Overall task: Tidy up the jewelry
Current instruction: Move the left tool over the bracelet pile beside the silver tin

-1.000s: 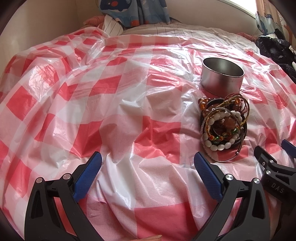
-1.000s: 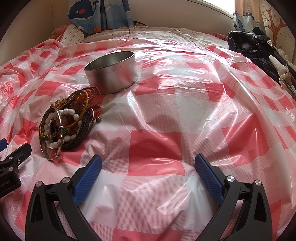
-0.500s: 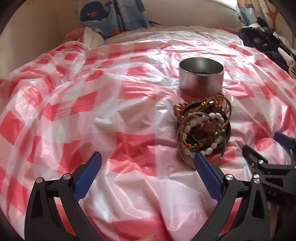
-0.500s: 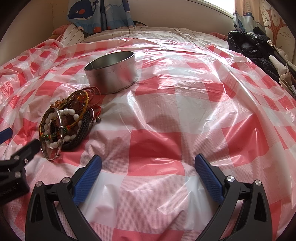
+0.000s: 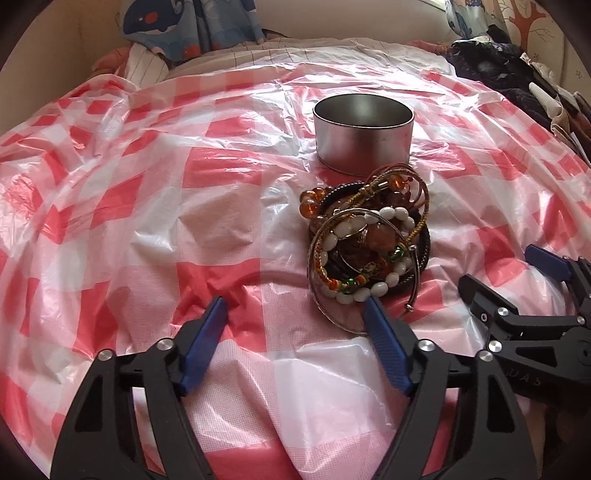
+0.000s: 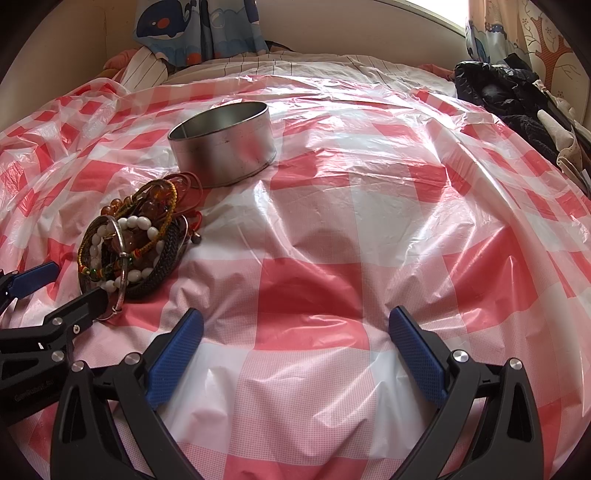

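Note:
A pile of bracelets [image 5: 369, 243], with white beads, amber beads, a black braided band and a thin metal bangle, lies on the red-and-white checked plastic sheet [image 5: 207, 229]. Just behind it stands an open round metal tin [image 5: 364, 133]. My left gripper [image 5: 295, 310] is open and empty, its right fingertip at the near edge of the pile. In the right wrist view the pile [image 6: 129, 243] is at the left and the tin [image 6: 223, 144] behind it. My right gripper [image 6: 295, 328] is open and empty over bare sheet, to the right of the pile.
The sheet covers a soft bed and is wrinkled. A dark heap of clothes [image 6: 517, 103] lies at the far right. A whale-print cloth [image 6: 199, 26] and a striped pillow [image 6: 144, 74] lie at the far edge by the wall.
My left gripper has moved right and forward toward the bracelets, so its right finger now reaches the pile's near edge. The right gripper has stayed still.

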Demonstrator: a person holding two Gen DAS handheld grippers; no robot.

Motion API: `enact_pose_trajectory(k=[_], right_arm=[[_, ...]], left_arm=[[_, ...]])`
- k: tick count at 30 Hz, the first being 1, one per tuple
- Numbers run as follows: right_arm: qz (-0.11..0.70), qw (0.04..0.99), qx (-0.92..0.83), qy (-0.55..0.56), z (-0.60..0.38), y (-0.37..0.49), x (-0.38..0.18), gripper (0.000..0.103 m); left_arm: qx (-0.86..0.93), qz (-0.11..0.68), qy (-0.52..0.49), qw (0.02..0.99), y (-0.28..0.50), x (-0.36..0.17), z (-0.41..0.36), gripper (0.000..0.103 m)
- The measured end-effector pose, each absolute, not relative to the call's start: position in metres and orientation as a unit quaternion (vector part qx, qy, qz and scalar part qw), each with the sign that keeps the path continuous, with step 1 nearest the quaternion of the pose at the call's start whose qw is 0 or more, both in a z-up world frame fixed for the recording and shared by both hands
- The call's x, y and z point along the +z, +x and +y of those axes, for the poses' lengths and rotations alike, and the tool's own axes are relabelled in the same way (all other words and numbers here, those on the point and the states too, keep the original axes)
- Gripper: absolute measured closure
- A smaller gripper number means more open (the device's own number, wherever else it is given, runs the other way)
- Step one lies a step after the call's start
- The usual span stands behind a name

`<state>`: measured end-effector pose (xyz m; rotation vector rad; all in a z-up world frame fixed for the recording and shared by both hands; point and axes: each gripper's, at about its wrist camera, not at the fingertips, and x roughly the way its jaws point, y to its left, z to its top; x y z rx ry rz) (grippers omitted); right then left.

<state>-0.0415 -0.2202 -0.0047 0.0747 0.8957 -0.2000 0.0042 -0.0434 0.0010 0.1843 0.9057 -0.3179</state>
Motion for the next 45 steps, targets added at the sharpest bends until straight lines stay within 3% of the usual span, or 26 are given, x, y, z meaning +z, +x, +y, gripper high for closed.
enact_pose_trajectory(k=[2, 4, 7, 10, 18, 28, 35, 40, 45], right_arm=[[0.432, 0.896, -0.096, 0.036, -0.22, -0.042, -0.005, 0.007], [0.432, 0.896, -0.096, 0.036, -0.219, -0.042, -0.004, 0.007], [0.432, 0.896, -0.096, 0.036, -0.219, -0.042, -0.004, 0.007], [0.432, 0.896, -0.097, 0.036, -0.218, -0.042, -0.004, 0.007], [0.431, 0.897, -0.096, 0.037, -0.219, -0.044, -0.003, 0.007], [0.431, 0.897, -0.096, 0.036, -0.217, -0.044, -0.003, 0.007], [0.43, 0.897, -0.095, 0.037, -0.217, -0.046, -0.003, 0.007], [0.428, 0.898, -0.095, 0.036, -0.216, -0.05, -0.001, 0.007], [0.427, 0.898, -0.095, 0.035, -0.213, -0.045, -0.001, 0.007]], left_arm=[[-0.155, 0.432, 0.081, 0.885, 0.003, 0.003, -0.039, 0.053], [-0.165, 0.435, 0.058, 0.883, 0.003, 0.006, -0.03, 0.076], [-0.181, 0.445, 0.021, 0.877, 0.006, 0.008, -0.015, 0.091], [-0.189, 0.443, 0.007, 0.876, 0.001, 0.011, -0.007, 0.099], [-0.216, 0.41, 0.026, 0.886, -0.01, 0.024, -0.014, 0.101], [-0.229, 0.437, 0.05, 0.868, -0.001, 0.004, -0.034, 0.103], [-0.153, 0.42, 0.052, 0.893, 0.0, 0.016, -0.003, 0.103], [-0.212, 0.396, 0.01, 0.893, -0.007, 0.031, 0.002, 0.103], [-0.243, 0.409, 0.043, 0.878, -0.003, 0.024, -0.025, 0.102]])
